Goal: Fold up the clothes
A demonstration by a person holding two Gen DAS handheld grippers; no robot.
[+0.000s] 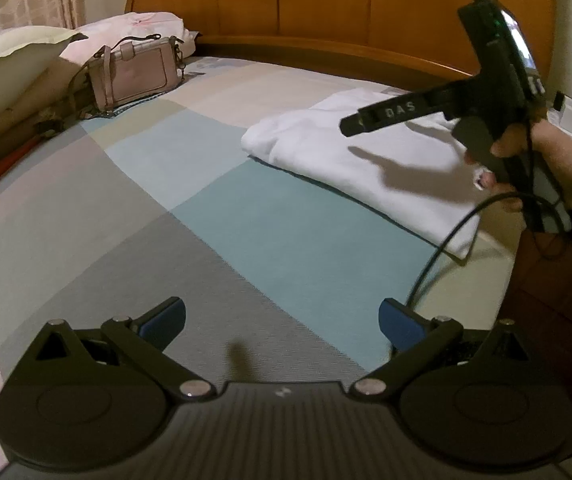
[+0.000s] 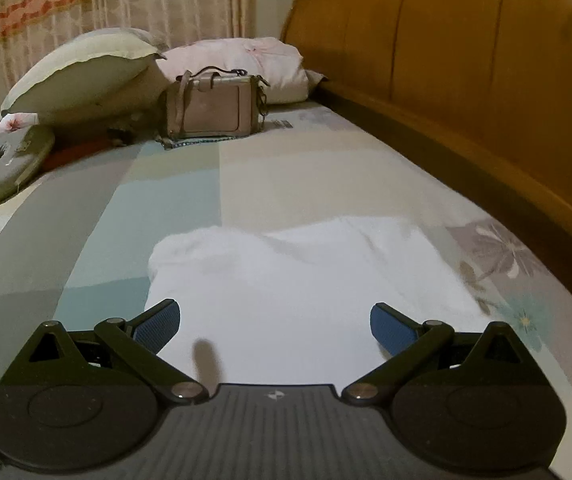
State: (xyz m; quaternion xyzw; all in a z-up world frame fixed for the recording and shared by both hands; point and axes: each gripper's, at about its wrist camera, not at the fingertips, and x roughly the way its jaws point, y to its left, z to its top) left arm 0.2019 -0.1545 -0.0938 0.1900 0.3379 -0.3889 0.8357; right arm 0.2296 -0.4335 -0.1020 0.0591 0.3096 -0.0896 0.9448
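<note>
Bed [image 2: 246,184] with wooden headboard [image 2: 466,60]. Folded white garment [image 2: 286,280] lies near headboard, under spread, empty right tongs [image 2: 274,326]. Left tongs [image 1: 282,322] spread, apart from garment.

A folded white cotton garment [image 1: 366,168] lies on the bed's patchwork sheet [image 1: 206,216]. Above it hang the right tongs [image 1: 350,124], held by a hand [image 1: 526,140]. The left tongs [image 1: 282,324], spread wide, hover near the garment. Beyond it, well apart, stands a pink leather handbag [image 1: 134,72].
</note>
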